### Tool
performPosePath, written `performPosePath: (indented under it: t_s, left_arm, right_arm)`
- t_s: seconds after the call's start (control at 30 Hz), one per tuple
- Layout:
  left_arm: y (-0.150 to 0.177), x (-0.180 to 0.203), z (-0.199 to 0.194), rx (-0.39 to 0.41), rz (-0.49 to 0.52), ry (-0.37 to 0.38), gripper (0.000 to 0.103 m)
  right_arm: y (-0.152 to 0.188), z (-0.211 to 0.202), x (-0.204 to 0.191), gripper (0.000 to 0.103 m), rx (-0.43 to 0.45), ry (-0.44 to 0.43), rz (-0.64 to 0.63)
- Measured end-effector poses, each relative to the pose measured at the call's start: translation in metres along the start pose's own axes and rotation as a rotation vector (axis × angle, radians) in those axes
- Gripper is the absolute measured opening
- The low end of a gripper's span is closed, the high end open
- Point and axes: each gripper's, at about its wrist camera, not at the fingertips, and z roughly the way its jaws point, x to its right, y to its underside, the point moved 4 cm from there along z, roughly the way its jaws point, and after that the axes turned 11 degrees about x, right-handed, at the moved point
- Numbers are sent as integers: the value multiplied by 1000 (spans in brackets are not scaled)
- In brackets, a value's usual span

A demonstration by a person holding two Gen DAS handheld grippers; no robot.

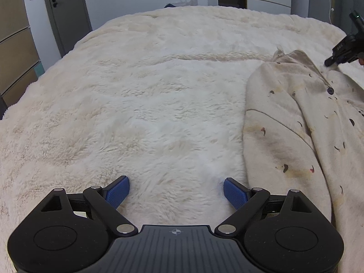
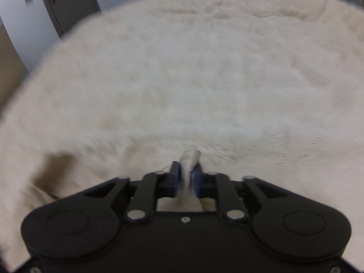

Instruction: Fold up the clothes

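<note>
Meanwhile: left gripper jaws apart over blanket, beside shirt; right gripper jaws clamped on shirt fabric.

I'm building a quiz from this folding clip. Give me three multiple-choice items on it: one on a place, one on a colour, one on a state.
1. Seen from the left wrist, where does the cream shirt lie on the fluffy blanket?
A. right side
B. left side
C. far edge by the door

2. What colour are the pads of the left hand-held gripper?
A. red
B. blue
C. white

3. What state is the right hand-held gripper in?
A. wide open
B. shut on nothing
C. shut on cloth

Answers: 1 A, the shirt fills that view's right edge. 2 B, both pads show blue. 3 C, a cream fold sticks up between its closed pads.
</note>
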Motion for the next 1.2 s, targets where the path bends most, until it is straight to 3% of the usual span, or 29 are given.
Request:
performPosePath:
  t_s: [0.1,0.23,0.33,0.5,0.6,0.8,0.93,1.0,1.07,1.2]
  left_arm:
    - [-2,-2,-6,11,-8,9,90]
    - [-4,-5,-12,26,-10,8,91]
    - [-5,-12,-18,32,-38,19,91]
    - [-2,-23,-38,62,-77,69,91]
    - [-1,-37,-59,101,-77,40,91]
    - [10,-54,-120,76,-28,88,91]
    - [19,-64,-162,49,7,133,91]
    - [25,-66,-180,28,26,154,86]
    - [40,-55,-181,-26,51,165,78]
    - [70,-32,-184,-134,100,187,72]
  right_arm:
    - [10,-29,15,55,49,12,85]
    - [48,-84,48,56,33,-28,225]
    - [88,-130,63,56,26,-48,254]
    - [181,-212,71,62,48,-63,329]
    - [256,-258,76,63,56,-46,366]
    - [341,-295,75,63,47,-11,376]
    - [365,-304,69,67,116,-26,387]
    - [369,-303,66,71,150,-30,413]
    - [372,-301,66,72,181,-32,444]
    - [371,-307,63,72,195,-44,442]
